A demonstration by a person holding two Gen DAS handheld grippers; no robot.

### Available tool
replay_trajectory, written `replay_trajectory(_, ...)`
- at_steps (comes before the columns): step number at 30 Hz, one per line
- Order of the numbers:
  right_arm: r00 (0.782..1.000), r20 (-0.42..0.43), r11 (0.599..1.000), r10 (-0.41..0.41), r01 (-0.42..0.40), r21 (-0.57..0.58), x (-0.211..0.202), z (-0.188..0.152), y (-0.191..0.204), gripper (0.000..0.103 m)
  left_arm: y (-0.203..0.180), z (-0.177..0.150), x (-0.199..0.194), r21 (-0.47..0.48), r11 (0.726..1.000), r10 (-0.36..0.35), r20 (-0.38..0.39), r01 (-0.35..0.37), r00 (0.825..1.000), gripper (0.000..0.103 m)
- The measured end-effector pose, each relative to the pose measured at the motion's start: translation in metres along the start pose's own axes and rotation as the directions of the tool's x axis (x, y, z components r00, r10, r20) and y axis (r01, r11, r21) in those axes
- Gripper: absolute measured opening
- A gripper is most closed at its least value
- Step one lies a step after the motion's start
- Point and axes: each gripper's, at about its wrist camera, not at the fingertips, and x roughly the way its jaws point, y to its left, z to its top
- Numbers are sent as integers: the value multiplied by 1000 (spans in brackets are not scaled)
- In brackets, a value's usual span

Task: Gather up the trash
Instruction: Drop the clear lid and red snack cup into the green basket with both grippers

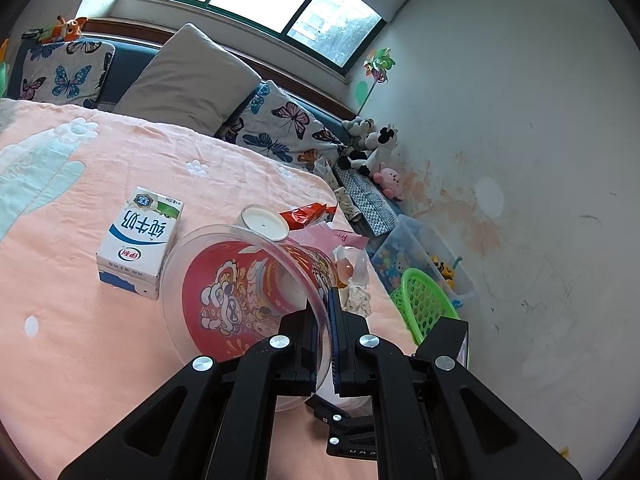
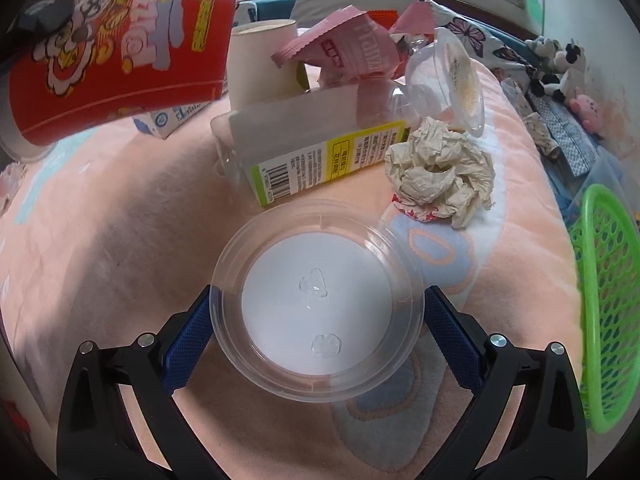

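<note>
My left gripper (image 1: 326,306) is shut on the clear rim of a red printed noodle cup (image 1: 240,292), held tilted above the bed. In the right wrist view that cup (image 2: 120,60) hangs at the upper left. My right gripper (image 2: 318,292) stands wide open over the pink blanket, with a round clear lid (image 2: 320,304) lying between its blue pads (image 2: 188,344). The pad tips sit right at the lid's rim on both sides. Just beyond are a crumpled tissue (image 2: 440,172), a yellow-green carton (image 2: 320,152), a pink wrapper (image 2: 348,48) and a white paper cup (image 2: 262,64).
A green mesh basket (image 2: 608,300) stands off the bed's right edge, beside a clear box of toys (image 1: 420,248). A blue-and-white milk carton (image 1: 138,236) and a red wrapper (image 1: 306,214) lie on the blanket. Pillows (image 1: 188,80) and plush toys (image 1: 372,148) line the headboard and wall.
</note>
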Motion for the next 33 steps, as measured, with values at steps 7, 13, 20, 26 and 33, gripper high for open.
replay_trajectory(7, 999, 51, 999, 15, -17, 44, -15, 2, -13, 93, -9, 3, 2, 15, 1000, -10, -8, 11, 1000, 5)
replay_trajectory(13, 995, 97, 997, -25, 17, 81, -47, -3, -32, 93, -34, 4, 13, 51, 998, -45, -31, 46, 999, 5)
replay_trajectory(20, 982, 140, 977, -128, 100, 190, -94, -23, -95, 93, -88, 5, 45, 109, 986, -114, -86, 123, 990, 5)
replay_trajectory(26, 971, 132, 943, -201, 155, 295, -119, -50, -156, 93, -139, -2, 83, 162, 970, -154, -159, 179, 975, 5)
replay_trajectory(33, 967, 95, 896, -237, 180, 406, -123, -79, -218, 93, -188, -10, 134, 213, 955, -152, -245, 206, 958, 5)
